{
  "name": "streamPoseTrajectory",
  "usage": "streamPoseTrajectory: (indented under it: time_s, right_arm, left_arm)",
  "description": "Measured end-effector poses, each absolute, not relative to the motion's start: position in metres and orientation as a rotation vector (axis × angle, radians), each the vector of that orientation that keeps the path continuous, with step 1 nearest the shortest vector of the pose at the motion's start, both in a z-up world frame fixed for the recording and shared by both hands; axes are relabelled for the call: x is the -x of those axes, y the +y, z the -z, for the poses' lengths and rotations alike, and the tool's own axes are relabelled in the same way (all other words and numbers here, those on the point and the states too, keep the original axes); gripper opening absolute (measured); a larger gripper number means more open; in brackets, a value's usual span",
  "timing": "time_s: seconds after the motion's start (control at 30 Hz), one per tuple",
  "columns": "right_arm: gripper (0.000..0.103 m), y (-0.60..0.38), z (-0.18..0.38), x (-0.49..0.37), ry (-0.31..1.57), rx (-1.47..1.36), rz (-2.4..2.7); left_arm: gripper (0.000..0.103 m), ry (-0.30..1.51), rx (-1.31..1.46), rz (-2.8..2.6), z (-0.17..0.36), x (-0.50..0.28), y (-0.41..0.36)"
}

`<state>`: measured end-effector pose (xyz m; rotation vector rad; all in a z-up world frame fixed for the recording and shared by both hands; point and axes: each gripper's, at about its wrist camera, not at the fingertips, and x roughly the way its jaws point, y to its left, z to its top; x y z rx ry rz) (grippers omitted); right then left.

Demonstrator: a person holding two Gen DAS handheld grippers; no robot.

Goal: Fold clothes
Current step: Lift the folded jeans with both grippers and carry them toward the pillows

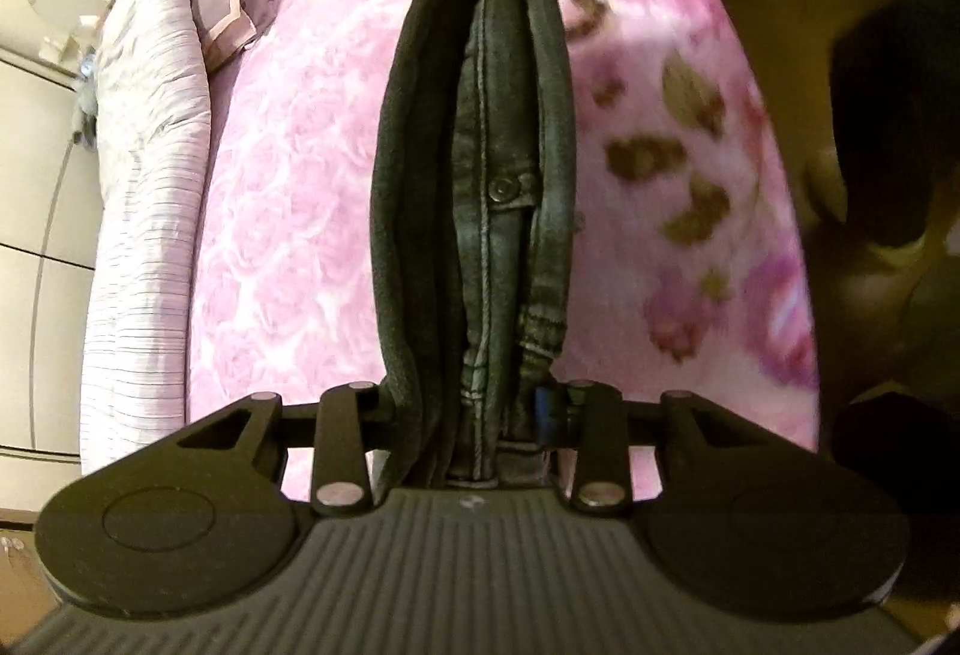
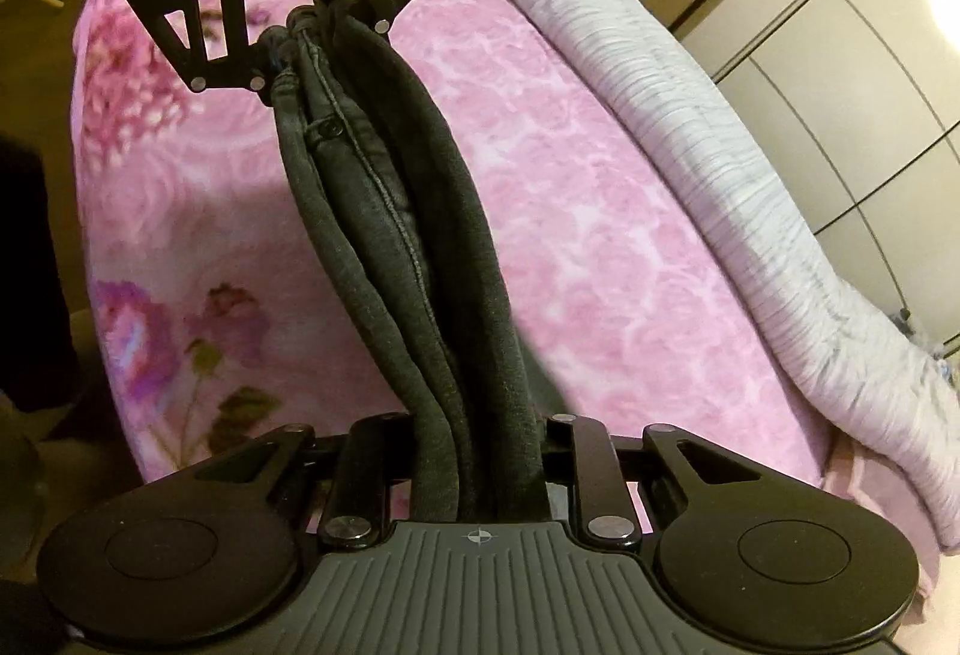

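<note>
Jeans [image 1: 480,163] hang bunched above the pink blanket [image 1: 288,187], their long axis stretched straight between left gripper [image 1: 474,433] and right gripper [image 2: 480,451], each clenched on one end.

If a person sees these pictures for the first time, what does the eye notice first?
First, the dark grey jeans, bunched and stretched in the air between the left gripper and the right gripper, both shut on them. Under them lies the bright pink rose-patterned blanket, with a pale quilted cover along its far side.
</note>
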<state>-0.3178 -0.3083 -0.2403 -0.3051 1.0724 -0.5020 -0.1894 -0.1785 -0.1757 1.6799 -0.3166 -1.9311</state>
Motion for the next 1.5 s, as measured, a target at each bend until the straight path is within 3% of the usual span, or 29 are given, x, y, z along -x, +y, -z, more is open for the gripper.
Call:
streamPoseTrajectory:
  time_s: [0.2,0.4,0.73,0.9,1.13,1.37,1.5]
  right_arm:
    - [0.020,-0.300,0.164,0.376,1.137,0.237,0.441]
    - [0.020,-0.294,0.121,0.454,1.188,0.177,0.544]
    - [0.020,-0.280,0.071,0.554,1.321,0.054,0.899]
    - [0.020,-0.292,0.056,0.623,1.343,0.013,1.028]
    - [0.020,-0.363,0.075,0.757,1.340,0.070,1.024]
    - [0.021,-0.437,0.149,0.865,1.337,0.179,1.090]
    - [0.022,-0.479,0.192,0.926,1.334,0.242,1.129]
  left_arm:
    - [0.031,-0.248,-1.712,1.990,0.102,0.260,-0.193]
    - [0.031,-0.312,-1.659,2.097,0.069,0.340,-0.214]
    - [0.031,-0.771,-1.518,2.369,0.045,0.442,-0.278]
    - [0.031,-0.912,-1.475,2.413,0.048,0.512,-0.319]
    - [0.031,-0.944,-1.470,2.374,0.070,0.638,-0.398]
    - [0.031,-0.968,-1.409,2.233,0.090,0.766,-0.504]
    - [0.031,-0.980,-1.399,2.227,0.161,0.807,-0.528]
